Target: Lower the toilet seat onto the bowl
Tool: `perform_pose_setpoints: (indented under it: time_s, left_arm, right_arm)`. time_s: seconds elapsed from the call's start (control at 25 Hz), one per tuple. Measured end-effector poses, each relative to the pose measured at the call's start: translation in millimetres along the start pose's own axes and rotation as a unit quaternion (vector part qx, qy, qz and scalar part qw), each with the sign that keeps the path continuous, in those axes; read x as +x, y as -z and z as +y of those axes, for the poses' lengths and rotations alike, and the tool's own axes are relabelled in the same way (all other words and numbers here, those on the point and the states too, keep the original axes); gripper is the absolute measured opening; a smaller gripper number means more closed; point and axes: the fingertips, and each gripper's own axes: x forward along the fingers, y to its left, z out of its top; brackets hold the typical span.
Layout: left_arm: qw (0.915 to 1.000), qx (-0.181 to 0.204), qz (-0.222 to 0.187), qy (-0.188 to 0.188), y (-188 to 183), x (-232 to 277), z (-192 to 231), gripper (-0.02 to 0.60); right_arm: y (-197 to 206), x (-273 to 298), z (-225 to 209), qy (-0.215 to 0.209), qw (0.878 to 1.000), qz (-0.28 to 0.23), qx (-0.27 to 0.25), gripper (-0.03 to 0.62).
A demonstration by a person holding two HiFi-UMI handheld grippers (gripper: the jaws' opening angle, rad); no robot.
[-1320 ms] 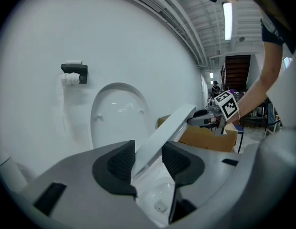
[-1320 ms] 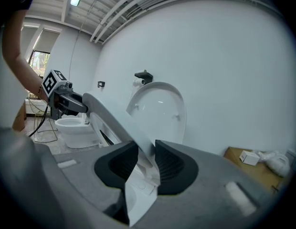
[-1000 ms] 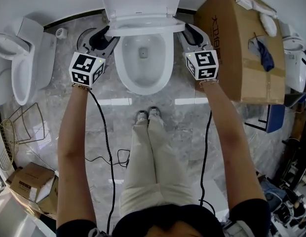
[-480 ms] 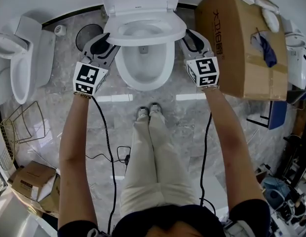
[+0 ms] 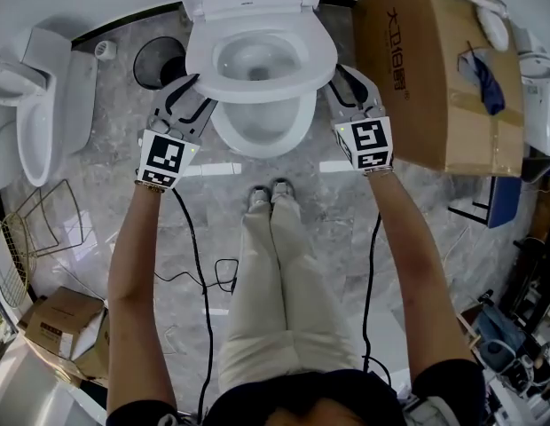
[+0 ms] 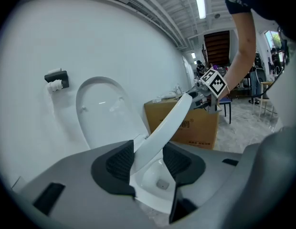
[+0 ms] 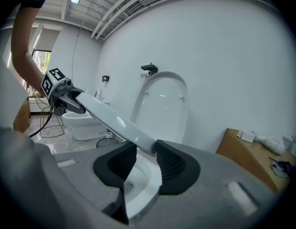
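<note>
Left gripper (image 5: 184,94) & right gripper (image 5: 348,80) each clamp the part-lowered toilet seat (image 5: 260,94); if 1 grip slips, it could slam onto the bowl (image 5: 257,136) & crack.

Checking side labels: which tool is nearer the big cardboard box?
Right. The right tool grips the seat next to the cardboard box; the left tool grips the seat's far side.

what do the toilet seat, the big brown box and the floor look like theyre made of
Toilet seat: looks like glossy white plastic, thin, with sharp light reflections; could be another hard moulded material.
Box: matte brown cardboard, with tape seams and printed lettering.
Floor: polished grey stone or stone-look tile, veined and reflecting the lights.
</note>
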Motion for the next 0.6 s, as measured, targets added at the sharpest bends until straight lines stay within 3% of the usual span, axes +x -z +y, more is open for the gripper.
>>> perform_pose_setpoints:
  time_s: [0.6]
  left_arm:
    - [0.9972, 0.066, 0.036, 0.003, 43.1, -6.5, -36.7, 0.186]
  right_arm:
    - [47.8, -13.8, 23.7, 0.005, 0.999, 0.025, 0.04, 0.126]
